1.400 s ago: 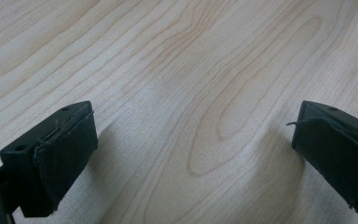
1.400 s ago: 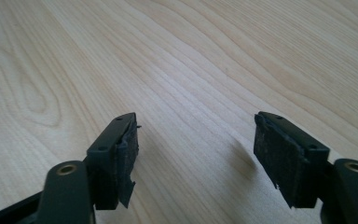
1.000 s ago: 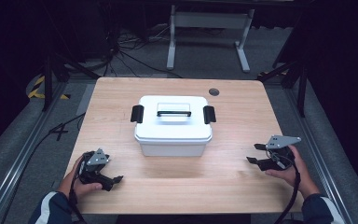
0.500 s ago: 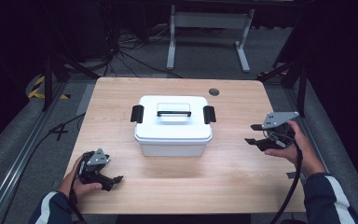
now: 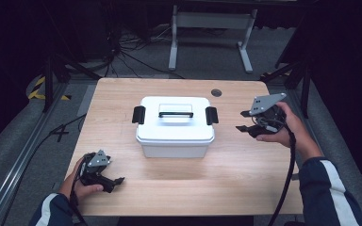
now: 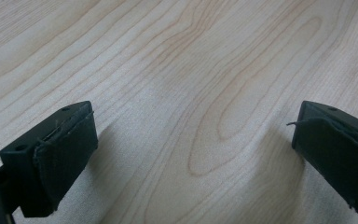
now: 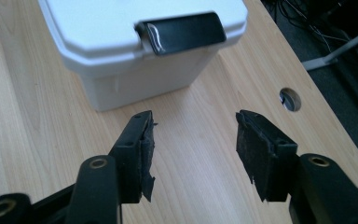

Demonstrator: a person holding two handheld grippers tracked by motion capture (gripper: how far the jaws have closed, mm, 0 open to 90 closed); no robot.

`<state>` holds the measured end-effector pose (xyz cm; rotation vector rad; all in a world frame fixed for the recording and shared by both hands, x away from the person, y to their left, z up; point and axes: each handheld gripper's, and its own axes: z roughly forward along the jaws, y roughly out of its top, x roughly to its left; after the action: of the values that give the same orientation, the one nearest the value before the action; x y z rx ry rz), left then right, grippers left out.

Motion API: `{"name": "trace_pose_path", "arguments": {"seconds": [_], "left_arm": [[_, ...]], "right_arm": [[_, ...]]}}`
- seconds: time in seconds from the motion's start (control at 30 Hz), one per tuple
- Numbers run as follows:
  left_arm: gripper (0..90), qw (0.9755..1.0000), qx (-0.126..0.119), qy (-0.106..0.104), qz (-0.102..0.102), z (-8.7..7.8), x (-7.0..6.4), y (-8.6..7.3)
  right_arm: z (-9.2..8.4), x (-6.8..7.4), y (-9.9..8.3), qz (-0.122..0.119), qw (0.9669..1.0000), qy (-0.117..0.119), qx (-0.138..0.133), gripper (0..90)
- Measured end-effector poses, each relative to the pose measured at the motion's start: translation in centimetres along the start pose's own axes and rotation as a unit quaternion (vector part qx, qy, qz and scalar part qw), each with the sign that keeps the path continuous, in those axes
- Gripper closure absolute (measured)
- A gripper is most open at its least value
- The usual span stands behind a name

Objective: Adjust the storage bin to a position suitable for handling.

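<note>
A white box [image 5: 175, 126] sits in the middle of the wooden table [image 5: 245, 179], its lid on. A black handle [image 5: 175, 113] lies flat across the lid, and a black latch is folded over each short end: the left latch [image 5: 138, 114] and the right latch [image 5: 211, 115].

The right gripper [image 5: 243, 121] is held above the table to the right of the box, just beside the right latch but not touching it, with its jaws pointing left toward that end. In the right gripper view the jaws stand half open with nothing between them, and they have just been closing. Past them lies bare wood, then the box's end wall and the right latch [image 7: 182, 31]. A round hole [image 7: 289, 99] in the table shows at the right of that view, and it lies at the far right of the table [image 5: 216, 92].

The left gripper [image 5: 118, 181] rests at the near left corner, well apart from the box. In the left gripper view its jaws are wide apart over bare wood, holding nothing.
</note>
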<state>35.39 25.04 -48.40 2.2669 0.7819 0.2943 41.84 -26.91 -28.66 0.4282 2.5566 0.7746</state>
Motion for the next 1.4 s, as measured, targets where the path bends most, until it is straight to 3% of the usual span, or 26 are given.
{"name": "trace_pose_path", "arguments": {"seconds": [0.03,0.4,0.67,1.2,1.4], "left_arm": [[0.5,1.0,0.0,0.0,0.0,0.0,0.0,0.0],[0.5,1.0,0.0,0.001,0.004,0.0,0.1,0.0],[0.5,1.0,-0.001,0.0,0.0,0.0,0.1,0.0],[0.5,1.0,0.0,0.0,0.001,0.0,0.1,0.1],[0.5,1.0,-0.001,0.001,0.001,0.1,0.1,0.1]], "right_arm": [[0.2,0.0,0.9,-0.013,0.9999,0.002,0.002,47.8],[1.7,0.2,4.9,-0.053,0.9983,0.012,0.018,49.0],[3.3,0.0,7.6,-0.071,0.9965,0.006,0.045,51.7],[5.9,0.7,11.3,-0.097,0.9935,0.02,0.056,54.4],[6.7,1.3,12.4,-0.116,0.991,0.032,0.058,55.7]]}}
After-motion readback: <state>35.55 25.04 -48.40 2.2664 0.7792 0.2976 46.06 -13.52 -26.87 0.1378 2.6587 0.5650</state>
